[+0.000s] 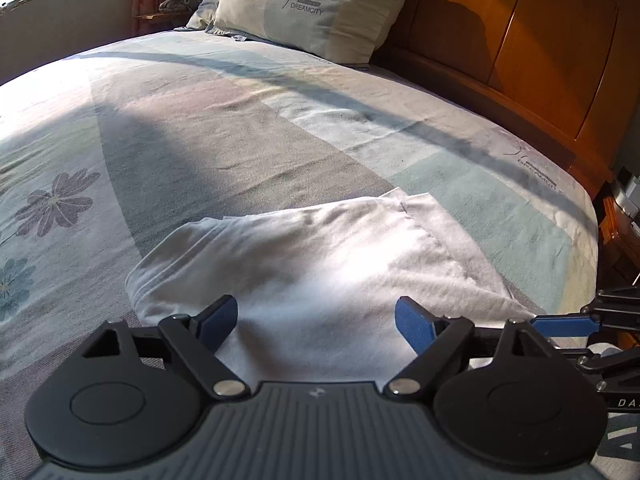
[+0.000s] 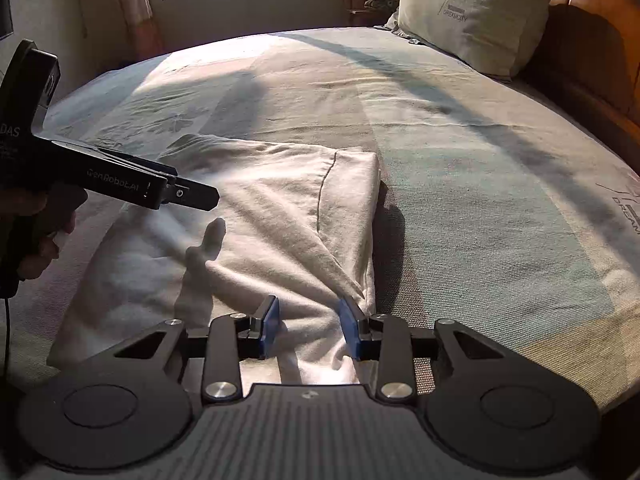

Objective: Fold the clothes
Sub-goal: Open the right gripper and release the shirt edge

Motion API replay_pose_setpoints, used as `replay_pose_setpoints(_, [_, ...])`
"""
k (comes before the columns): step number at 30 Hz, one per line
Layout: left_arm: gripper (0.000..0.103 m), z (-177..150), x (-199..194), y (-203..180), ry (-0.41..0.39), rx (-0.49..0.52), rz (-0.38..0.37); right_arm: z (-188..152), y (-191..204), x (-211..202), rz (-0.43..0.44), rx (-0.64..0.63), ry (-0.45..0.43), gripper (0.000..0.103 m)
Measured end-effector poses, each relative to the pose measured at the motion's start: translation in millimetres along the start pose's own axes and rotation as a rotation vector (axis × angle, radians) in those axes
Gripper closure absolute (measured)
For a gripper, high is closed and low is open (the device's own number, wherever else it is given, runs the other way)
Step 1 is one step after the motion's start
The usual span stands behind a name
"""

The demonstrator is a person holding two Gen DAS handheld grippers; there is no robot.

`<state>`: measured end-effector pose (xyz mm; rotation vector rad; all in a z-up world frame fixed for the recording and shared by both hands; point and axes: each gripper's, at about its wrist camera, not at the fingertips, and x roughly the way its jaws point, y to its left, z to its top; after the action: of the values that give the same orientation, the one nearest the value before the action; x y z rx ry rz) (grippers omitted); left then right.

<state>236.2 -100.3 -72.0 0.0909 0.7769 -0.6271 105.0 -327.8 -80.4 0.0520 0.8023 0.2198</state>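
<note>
White cotton, a garment (image 2: 256, 216) already doubled over on itself, is lying on the bed (image 1: 240, 128), well short of the pillow (image 1: 312, 4) and on the side of the mattress farthest from it. One sleeve or side panel is showing as a folded flap with a seam along the garment's pillow-ward edge. The left gripper (image 1: 316, 322) is hovering over the cloth with its blue pads spread wide, holding nothing. The right gripper (image 2: 308, 324) is sitting low at the garment's near corner, pads parted with a ridge of fabric bunching between them; whether it is pinching that ridge I cannot tell. Judging by the layers, at least one fold is lying in place, yet the surface is rumpling and the outline is uneven, so either another fold or a last smoothing is fitting this scene.
</note>
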Motion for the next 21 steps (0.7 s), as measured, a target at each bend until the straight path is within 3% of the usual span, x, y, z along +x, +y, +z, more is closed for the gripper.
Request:
replay_pose_setpoints(2, [0.016, 9, 5, 0, -0.006, 0.021, -0.015, -2, -2, 0, 0.012, 0.019, -0.009, 0.063])
replay_pose_setpoints(5, [0.016, 17, 34, 3, 0.049, 0.050, 0.026, -3, 0, 1, 0.015, 0.015, -0.017, 0.059])
replay_pose_setpoints(13, [0.017, 38, 34, -9, 0.028, 0.106, 0.097, -12, -7, -9, 0.049, 0.075, -0.049, 0.057])
replay_pose_setpoints(17, [0.017, 19, -5, -29, 0.051, 0.127, 0.070, -12, -5, -17, 0.053, 0.077, -0.065, 0.056])
replay_pose_setpoints(21, [0.016, -24, -26, -45, 0.085, 0.111, 0.060, -19, 0, -16, 0.043, 0.084, -0.019, 0.056])
